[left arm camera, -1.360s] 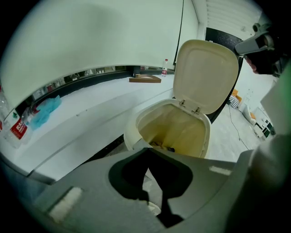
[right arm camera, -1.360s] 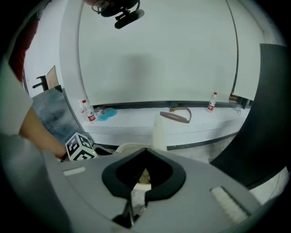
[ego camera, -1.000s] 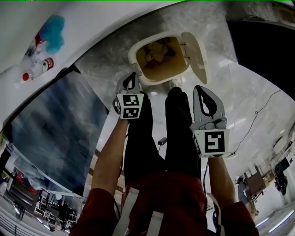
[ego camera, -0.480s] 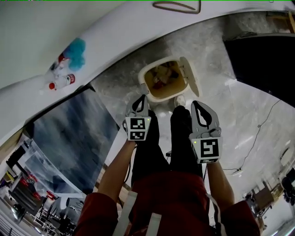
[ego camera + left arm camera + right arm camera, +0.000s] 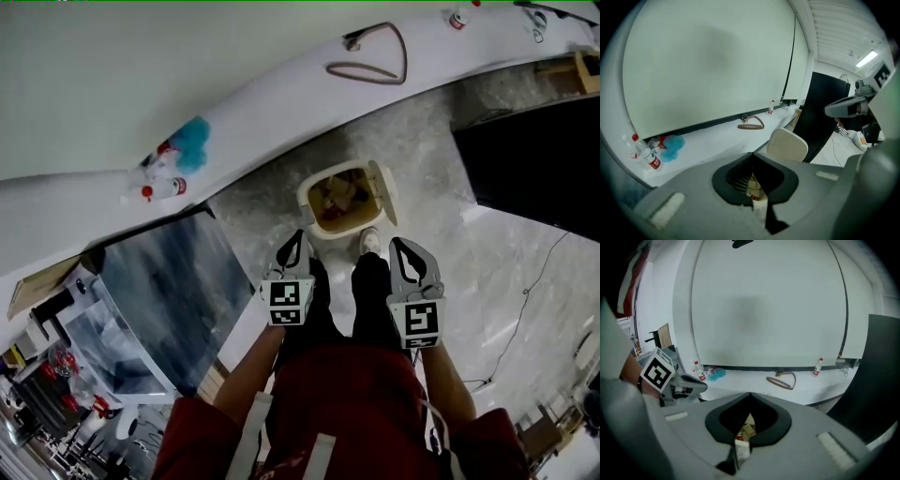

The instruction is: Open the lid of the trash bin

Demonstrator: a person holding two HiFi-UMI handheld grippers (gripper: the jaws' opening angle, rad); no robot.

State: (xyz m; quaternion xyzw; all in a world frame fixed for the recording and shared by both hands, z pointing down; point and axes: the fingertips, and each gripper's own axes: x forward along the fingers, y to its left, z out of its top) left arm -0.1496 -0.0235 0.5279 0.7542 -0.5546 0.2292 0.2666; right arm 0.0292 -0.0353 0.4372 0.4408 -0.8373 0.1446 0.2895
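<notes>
Cream plastic marks the trash bin (image 5: pixel 309 204), which sits just above the centre of the head view on grey speckled floor. Its lid (image 5: pixel 382 192) is swung up and stands at the right side of the rim, and scraps lie inside. Below it, the left gripper (image 5: pixel 292 251) and the right gripper (image 5: pixel 410 262) point up-frame on either side of the person's black-clad legs, both apart from the bin. On the white ledge (image 5: pixel 262 112) above are a brown strap loop (image 5: pixel 356 72), a blue fluffy thing (image 5: pixel 192 141) and bottles (image 5: pixel 159 187).

In the left gripper view, the left gripper (image 5: pixel 753 157) has its jaws together at the tips with nothing between them. The bin (image 5: pixel 759 206) shows through the gap behind the tips, its raised lid (image 5: pixel 787 145) sits just above and to the right, and the right gripper (image 5: pixel 848 107) is at the right edge.

In the right gripper view, the right gripper (image 5: pixel 750 394) also has its jaws together and empty. The bin (image 5: pixel 742 446) shows low in the centre, and the left gripper (image 5: pixel 679 384) is at the left.
</notes>
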